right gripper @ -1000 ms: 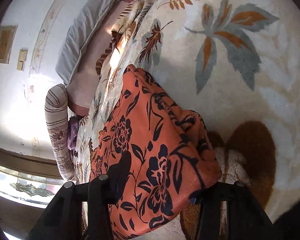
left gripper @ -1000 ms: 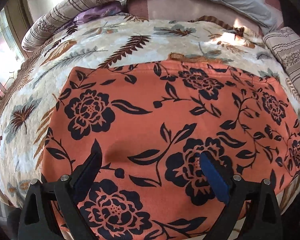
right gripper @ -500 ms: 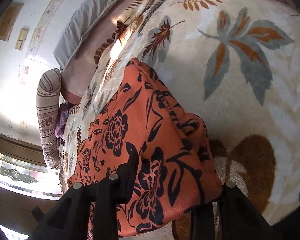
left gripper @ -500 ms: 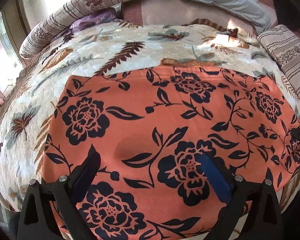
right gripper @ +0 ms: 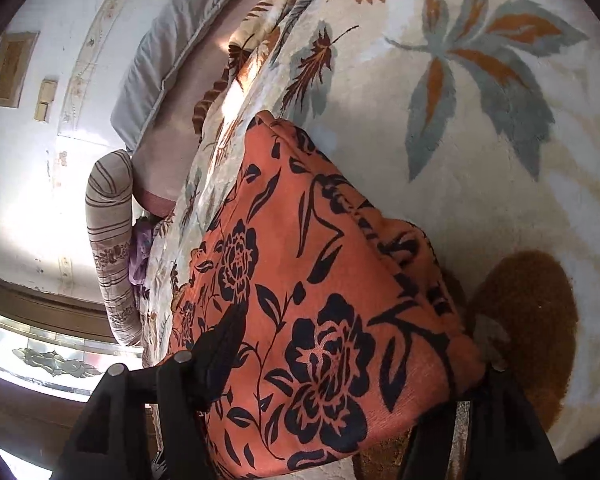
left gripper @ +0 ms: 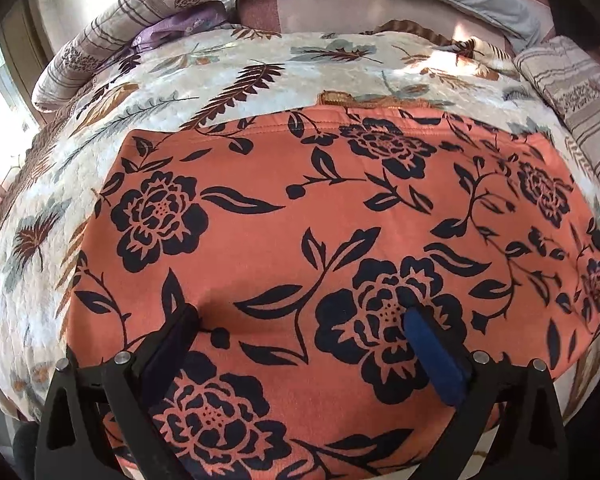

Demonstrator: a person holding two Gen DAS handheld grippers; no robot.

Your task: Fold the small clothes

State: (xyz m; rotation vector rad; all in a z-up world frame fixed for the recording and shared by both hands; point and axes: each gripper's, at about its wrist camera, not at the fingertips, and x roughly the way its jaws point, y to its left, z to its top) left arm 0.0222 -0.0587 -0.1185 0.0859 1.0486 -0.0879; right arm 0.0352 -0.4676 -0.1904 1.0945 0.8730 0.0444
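The orange floral garment (left gripper: 320, 240) lies spread on the leaf-print bedspread (left gripper: 228, 80), apparently already doubled. The left gripper (left gripper: 300, 320) rests wide on it at 6 o'clock. The right gripper (right gripper: 340, 360) straddles its thick edge; grip cannot be told. Further folds remain.

Daylight floods in from the window (right gripper: 40, 360) at left, blowing out the wall (right gripper: 40, 184); fisheye bending curves every edge, corners black, focus sharp.
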